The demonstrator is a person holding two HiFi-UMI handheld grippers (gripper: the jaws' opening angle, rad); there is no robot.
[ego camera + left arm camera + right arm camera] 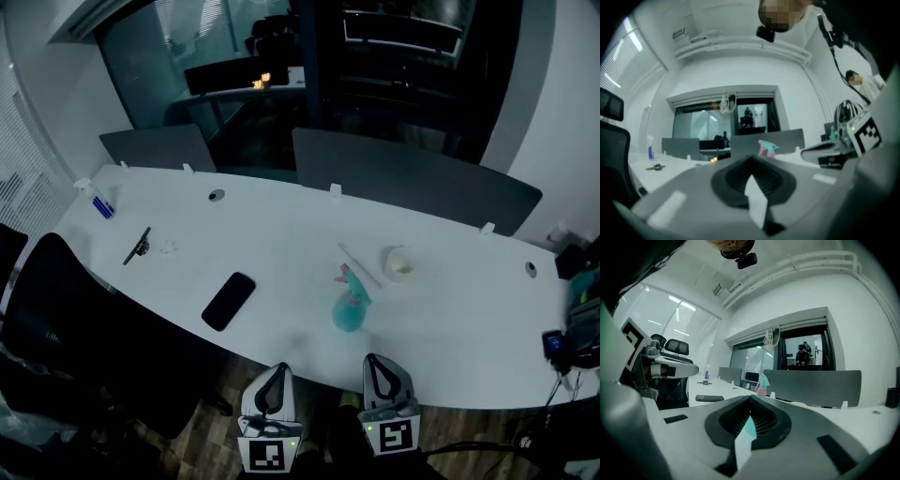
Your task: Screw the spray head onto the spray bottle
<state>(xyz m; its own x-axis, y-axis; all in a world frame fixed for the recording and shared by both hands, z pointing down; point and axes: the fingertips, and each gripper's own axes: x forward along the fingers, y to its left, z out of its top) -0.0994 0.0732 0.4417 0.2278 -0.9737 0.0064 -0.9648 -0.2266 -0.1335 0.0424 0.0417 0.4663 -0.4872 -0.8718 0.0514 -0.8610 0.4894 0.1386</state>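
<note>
Dim, blue-tinted frames with dark vignetted corners; both gripper views bend strongly and blur up close.

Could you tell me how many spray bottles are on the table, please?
2. The teal spray bottle stands near the front edge of the table; the small blue spray bottle is at its far left end. None looks hidden.
</note>
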